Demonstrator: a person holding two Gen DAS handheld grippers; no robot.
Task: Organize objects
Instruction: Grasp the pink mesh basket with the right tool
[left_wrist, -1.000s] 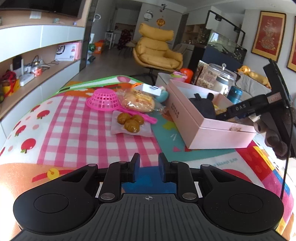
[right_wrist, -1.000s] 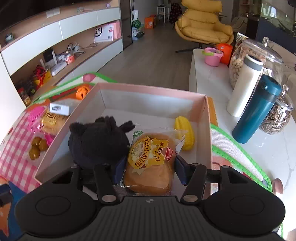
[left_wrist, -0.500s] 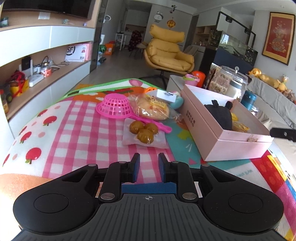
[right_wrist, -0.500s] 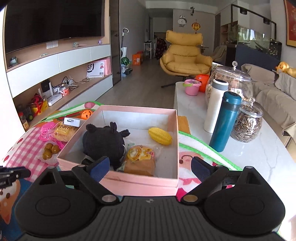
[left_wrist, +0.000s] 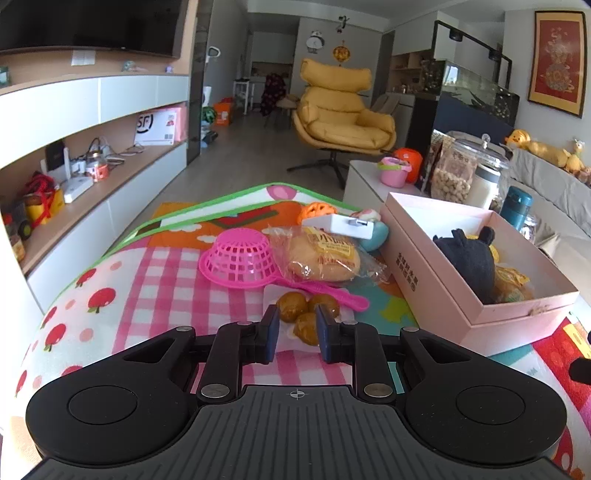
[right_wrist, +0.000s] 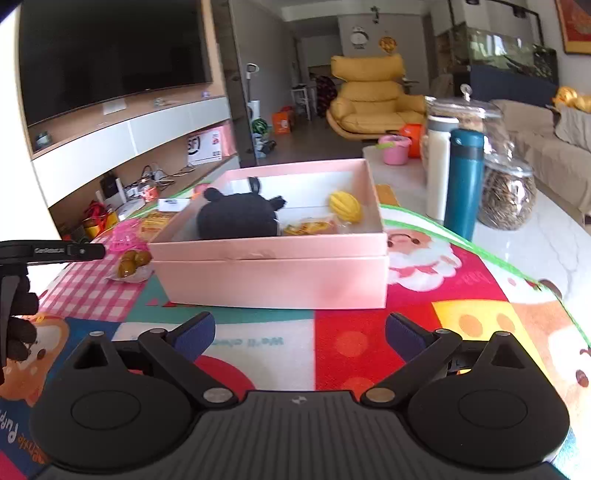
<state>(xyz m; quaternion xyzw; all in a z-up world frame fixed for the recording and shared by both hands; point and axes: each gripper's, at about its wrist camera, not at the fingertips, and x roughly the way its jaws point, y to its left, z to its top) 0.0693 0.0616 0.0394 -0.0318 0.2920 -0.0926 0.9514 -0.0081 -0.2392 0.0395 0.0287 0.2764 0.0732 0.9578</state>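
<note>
Step in hand, by my reading: between placements, the next pick falling to the left side. The right gripper stood short of the pink box, its jaws opening wide with nothing between them. The left gripper held its jaws at a narrow gap, empty, with the packet of brown balls lying just ahead of the tips and partly seen between them.

The next move calls for wider jaws before closing on the packet.

The packet was clear, soft film over three glossy rounds, lying flat on the mat; likely slippery. The box already held a black plush, wrapped bread and toy corn.
</note>
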